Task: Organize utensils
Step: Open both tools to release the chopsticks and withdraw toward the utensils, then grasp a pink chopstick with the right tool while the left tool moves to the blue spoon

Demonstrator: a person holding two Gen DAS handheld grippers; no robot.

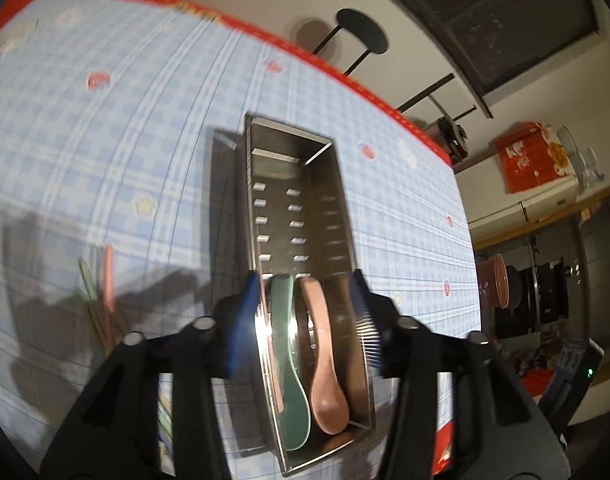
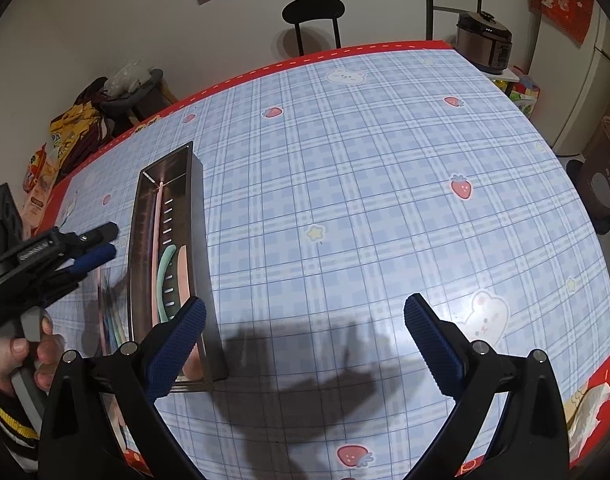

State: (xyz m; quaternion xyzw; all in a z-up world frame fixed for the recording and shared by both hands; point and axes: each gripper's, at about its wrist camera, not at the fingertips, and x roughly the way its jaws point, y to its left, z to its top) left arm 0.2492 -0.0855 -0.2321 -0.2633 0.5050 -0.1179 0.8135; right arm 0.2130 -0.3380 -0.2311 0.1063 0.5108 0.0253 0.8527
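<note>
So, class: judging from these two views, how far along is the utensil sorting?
Done: a green spoon and pink spoon lie in the metal tray. In hand: nothing; the left claw and right claw are open. Left: loose chopsticks on the tablecloth beside it.

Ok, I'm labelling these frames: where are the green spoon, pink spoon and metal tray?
green spoon (image 1: 295,408), left wrist view, bowl.
pink spoon (image 1: 329,410), left wrist view, bowl.
metal tray (image 2: 199,240), right wrist view, outer side wall.

no legible text anywhere
</note>
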